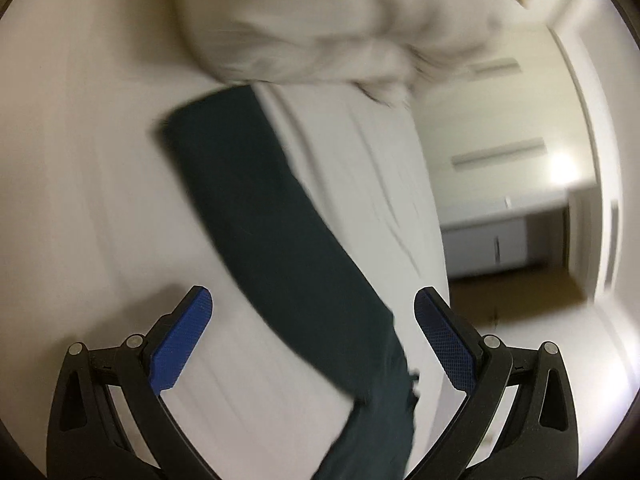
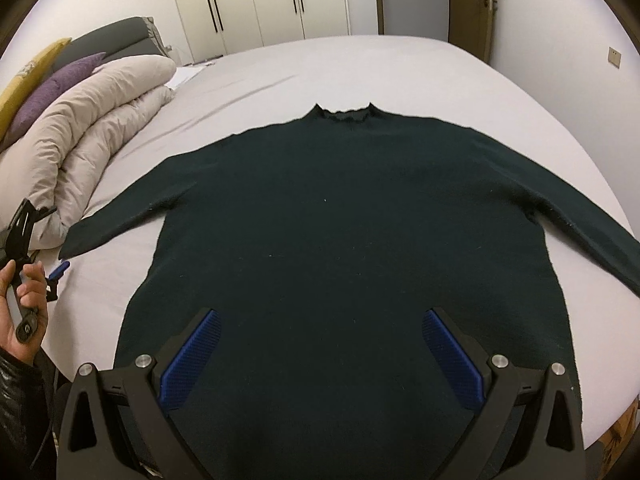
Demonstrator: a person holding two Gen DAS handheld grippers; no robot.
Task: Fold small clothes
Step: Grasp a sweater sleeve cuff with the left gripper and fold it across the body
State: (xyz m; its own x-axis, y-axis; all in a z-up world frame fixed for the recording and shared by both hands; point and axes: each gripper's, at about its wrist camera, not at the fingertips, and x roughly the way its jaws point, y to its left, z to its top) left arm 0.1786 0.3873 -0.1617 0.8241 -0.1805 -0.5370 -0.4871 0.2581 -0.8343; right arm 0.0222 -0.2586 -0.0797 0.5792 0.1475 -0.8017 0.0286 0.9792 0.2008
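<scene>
Lying flat on the bed [image 2: 400,64], dark sweater [image 2: 340,220]; both tools [image 2: 320,344] [image 1: 313,334] spread apart, empty.

- Right gripper [image 2: 320,354]: jaws spread wide, nothing between the blue pads [image 2: 192,358]; sits at bottom centre of the right wrist view, both fingers level with each other.
- Left gripper [image 1: 314,338]: jaws likewise wide apart, blue pads [image 1: 182,344] bare; bottom centre of the left wrist view, picture motion-blurred.
- Left gripper also seen from the right wrist view, at the far left edge, one blue fingertip poking toward frame centre.
- Left hand [image 2: 18,312]: wrapped round the gripper's handle, fingers curled; dark glossy sleeve [image 2: 18,408] at lower left.
</scene>
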